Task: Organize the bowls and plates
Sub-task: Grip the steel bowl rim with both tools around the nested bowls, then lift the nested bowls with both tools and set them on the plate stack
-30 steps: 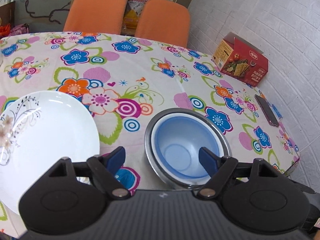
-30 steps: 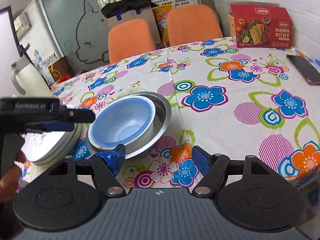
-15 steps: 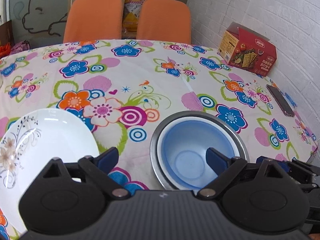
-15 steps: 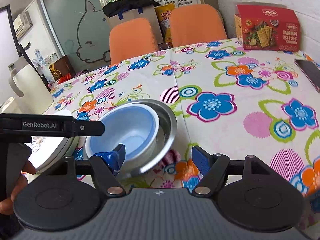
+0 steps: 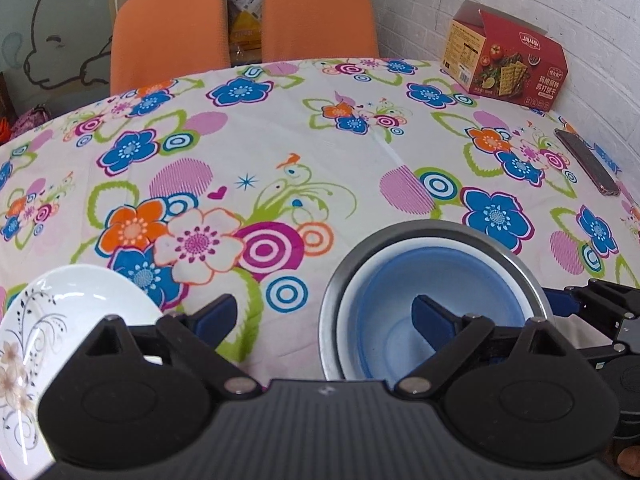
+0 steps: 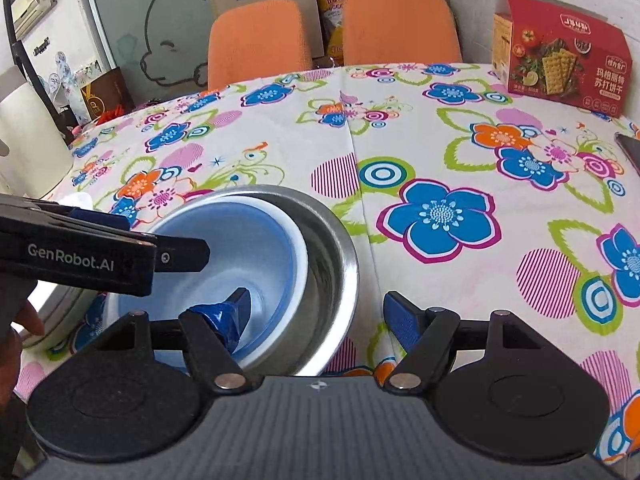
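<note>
Blue-padded jaws of the right gripper (image 6: 318,312) stand apart, straddling the near wall of the steel bowl (image 6: 336,256) at lower centre of the right wrist view; one pad sits inside the blue bowl (image 6: 240,264) nested within. Left gripper (image 5: 324,320) jaws are also apart, empty, one pad over the blue bowl (image 5: 440,280). White floral plate (image 5: 60,312) lies at lower left on the flowered worktop (image 5: 280,128). Red cracker box (image 5: 508,64) stands at upper right.
</note>
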